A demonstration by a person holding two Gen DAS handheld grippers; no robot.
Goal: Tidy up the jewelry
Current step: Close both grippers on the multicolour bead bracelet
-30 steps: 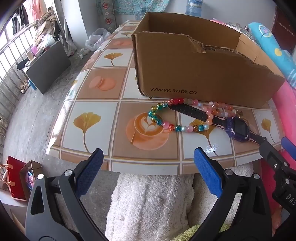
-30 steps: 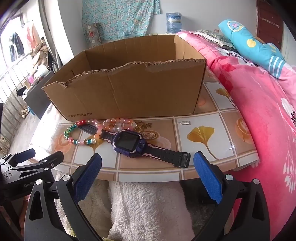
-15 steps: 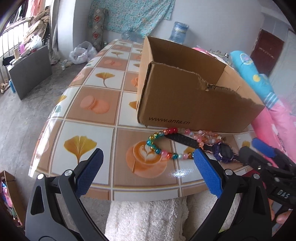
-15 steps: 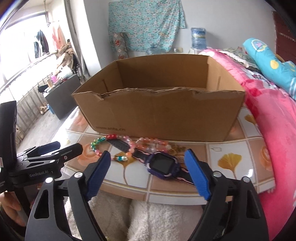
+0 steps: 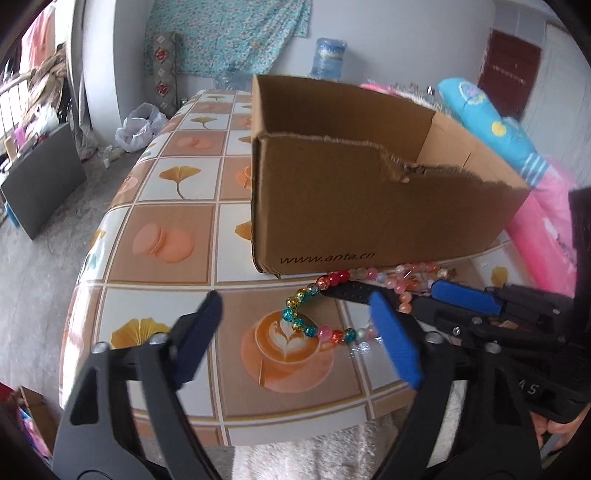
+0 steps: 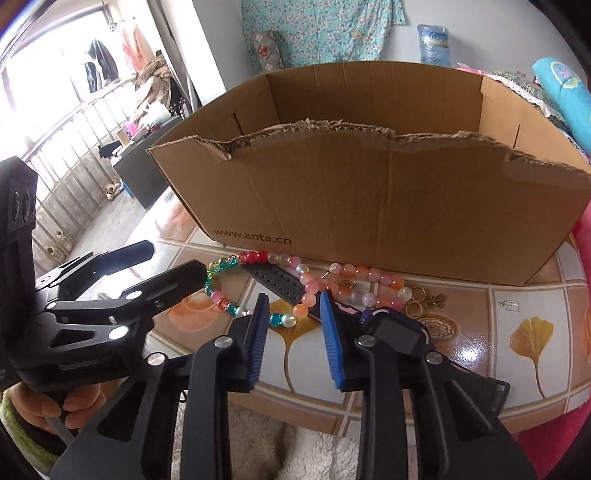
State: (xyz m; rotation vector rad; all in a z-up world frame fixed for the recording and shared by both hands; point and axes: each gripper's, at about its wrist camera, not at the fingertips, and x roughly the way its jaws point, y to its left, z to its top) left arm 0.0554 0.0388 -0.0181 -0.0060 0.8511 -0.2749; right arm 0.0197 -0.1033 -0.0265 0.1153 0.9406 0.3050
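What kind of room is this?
Probably a bedroom in someone's home: a pink quilt and blue pillow lie beside the tiled table, and clothes hang near the window.

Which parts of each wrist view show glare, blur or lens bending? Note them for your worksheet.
Left wrist view: left gripper fingers motion-blurred, cardboard box edges bowed by the fisheye. Right wrist view: window blown out white, glare patches on the glossy tablecloth, right gripper sharp.

Lived-in bedroom of a home, pink floral bedding [image 5: 546, 225], blue pillow [image 5: 491, 125], floral cloth [image 6: 317, 29] on wall, clothes hanging [image 6: 99, 66] by barred balcony, tile-patterned counter [image 5: 177, 236]
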